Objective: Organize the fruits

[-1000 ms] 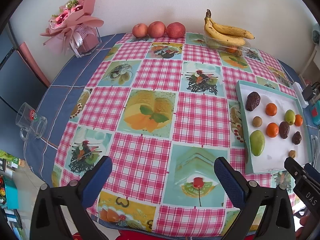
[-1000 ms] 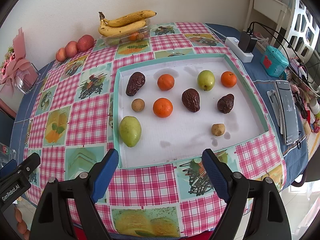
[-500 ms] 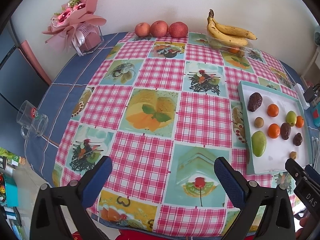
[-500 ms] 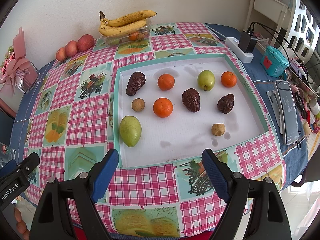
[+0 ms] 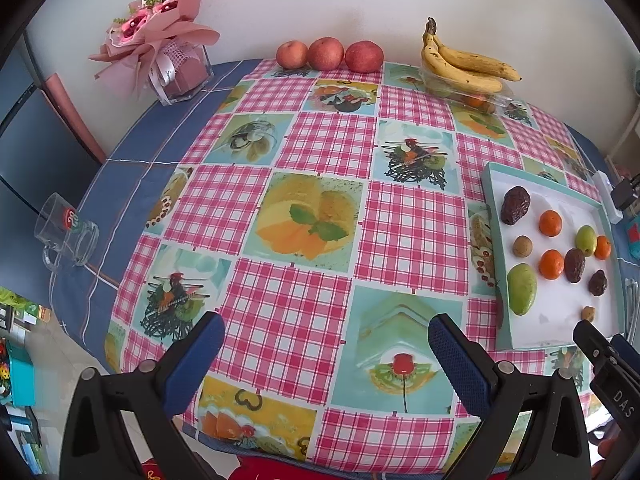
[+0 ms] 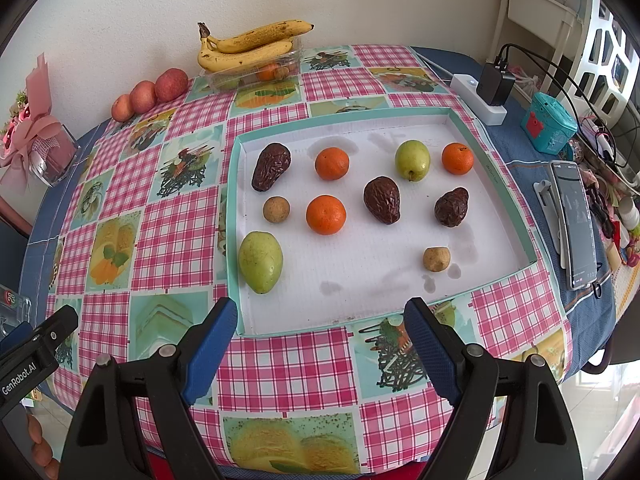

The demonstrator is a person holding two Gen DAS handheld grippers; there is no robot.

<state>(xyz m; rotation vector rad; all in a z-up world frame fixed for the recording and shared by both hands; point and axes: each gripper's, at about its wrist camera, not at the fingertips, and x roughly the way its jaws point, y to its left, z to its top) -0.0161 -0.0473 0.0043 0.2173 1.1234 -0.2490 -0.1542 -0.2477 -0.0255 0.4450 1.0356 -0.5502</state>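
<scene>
Nine mixed fruits lie scattered, unsorted by kind, inside the tray [image 6: 236, 240]; both grippers, left gripper [image 5: 326, 354] and right gripper [image 6: 320, 338], hover released and empty near its front rim; sorting seemingly remains.

"GenRobot.AI" on left claw [image 6: 28, 372], "DAS" on right claw [image 5: 616, 396]

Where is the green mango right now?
Right wrist view: the green mango lies in the tray's near-left corner, just below the small brown fruit.
</scene>
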